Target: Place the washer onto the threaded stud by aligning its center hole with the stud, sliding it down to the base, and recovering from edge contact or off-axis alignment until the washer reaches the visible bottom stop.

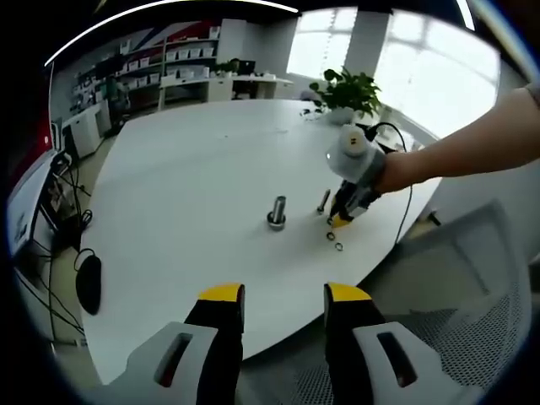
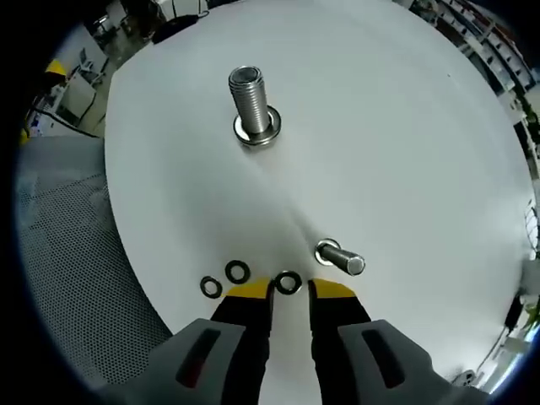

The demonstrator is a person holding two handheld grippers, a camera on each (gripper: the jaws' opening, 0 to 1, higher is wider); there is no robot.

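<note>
A big threaded stud (image 2: 251, 99) stands upright on its flanged base on the white table (image 2: 396, 126); in the left gripper view the stud (image 1: 277, 211) is mid-table. Three dark washers lie flat near the table's edge: one washer (image 2: 288, 283) sits between the tips of my right gripper (image 2: 290, 291), whose jaws are narrowly apart; two more washers (image 2: 237, 272) (image 2: 210, 287) lie just left of it. A hand holds the right gripper (image 1: 340, 219) low over the washers (image 1: 334, 240). My left gripper (image 1: 285, 295) hovers open at the near edge, holding nothing.
A small bolt (image 2: 340, 258) lies on its side right of the right gripper's tips, also seen as the small bolt (image 1: 324, 201). A potted plant (image 1: 348, 91) stands at the table's far edge. A mesh chair (image 1: 456, 321) and a black mouse-like object (image 1: 89, 283) are off the table.
</note>
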